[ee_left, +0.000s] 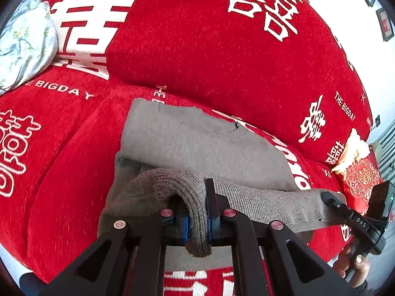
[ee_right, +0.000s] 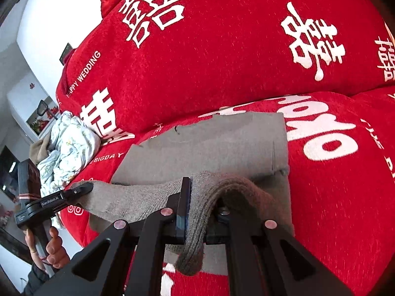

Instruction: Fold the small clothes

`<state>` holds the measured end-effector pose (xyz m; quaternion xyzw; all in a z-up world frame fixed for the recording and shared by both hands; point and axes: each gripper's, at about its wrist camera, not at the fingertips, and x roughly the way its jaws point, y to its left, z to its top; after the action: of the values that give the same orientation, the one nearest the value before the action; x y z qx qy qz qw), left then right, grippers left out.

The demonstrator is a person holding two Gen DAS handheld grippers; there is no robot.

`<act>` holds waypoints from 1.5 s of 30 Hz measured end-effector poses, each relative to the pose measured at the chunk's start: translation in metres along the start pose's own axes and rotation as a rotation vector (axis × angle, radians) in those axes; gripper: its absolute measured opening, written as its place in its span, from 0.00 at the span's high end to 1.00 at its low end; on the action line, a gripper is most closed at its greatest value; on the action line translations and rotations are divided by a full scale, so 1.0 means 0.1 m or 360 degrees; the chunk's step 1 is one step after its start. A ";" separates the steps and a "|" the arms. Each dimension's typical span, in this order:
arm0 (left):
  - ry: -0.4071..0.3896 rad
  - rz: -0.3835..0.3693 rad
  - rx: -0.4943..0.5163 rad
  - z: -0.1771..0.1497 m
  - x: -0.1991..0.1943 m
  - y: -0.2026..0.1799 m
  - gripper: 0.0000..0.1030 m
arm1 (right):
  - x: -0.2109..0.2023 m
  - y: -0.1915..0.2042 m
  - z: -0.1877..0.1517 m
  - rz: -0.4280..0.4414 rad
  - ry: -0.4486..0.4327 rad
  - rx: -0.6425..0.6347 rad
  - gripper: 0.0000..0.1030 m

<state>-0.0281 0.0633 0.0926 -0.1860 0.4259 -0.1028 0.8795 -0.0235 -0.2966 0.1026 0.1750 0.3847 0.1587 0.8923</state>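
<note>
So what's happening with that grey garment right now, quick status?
Left gripper and right gripper both shut on grey garment's ribbed hem, lifted. Rest lies on red sofa cover. Nothing obstructing.

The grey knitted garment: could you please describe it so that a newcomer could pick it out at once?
Start at the red sofa cover printed with white characters. On its seat, ahead of both grippers, lies the grey knitted garment, its ribbed near edge lifted and pinched by the left gripper and right gripper. It is the only plain grey item; the crumpled floral cloth is pale and patterned.

Red sofa cover [ee_left: 197,49] with white characters; white wall [ee_left: 365,56]; framed pictures [ee_left: 385,24].
</note>
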 end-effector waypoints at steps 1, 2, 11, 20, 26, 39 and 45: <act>-0.0002 0.0006 0.0005 0.02 0.01 -0.01 0.89 | 0.01 0.00 0.02 -0.0003 0.0000 0.0001 0.93; -0.0002 0.0011 0.0011 0.04 0.03 -0.01 0.89 | 0.04 -0.01 0.05 -0.0007 0.0003 0.0005 0.93; 0.0026 0.0056 0.0019 0.26 0.27 -0.08 0.89 | 0.28 -0.07 0.26 -0.0089 0.0024 -0.0003 0.93; 0.0045 0.0192 0.0108 0.41 0.56 -0.20 0.89 | 0.56 -0.16 0.42 -0.0159 0.0068 0.0000 0.93; 0.0049 0.0286 0.0187 0.45 0.73 -0.28 0.89 | 0.74 -0.23 0.48 -0.0196 0.0088 0.0013 0.93; 0.0069 0.0290 0.0172 0.62 0.94 -0.20 0.89 | 0.94 -0.24 0.64 -0.0215 0.0116 -0.0003 0.93; 0.0078 0.0286 0.0163 0.71 1.01 -0.19 0.89 | 1.03 -0.25 0.72 -0.0220 0.0126 -0.0004 0.93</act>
<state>0.0894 0.0283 0.0689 -0.0992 0.4563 -0.0496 0.8829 0.1010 -0.2898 0.0732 0.1403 0.4307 0.1040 0.8854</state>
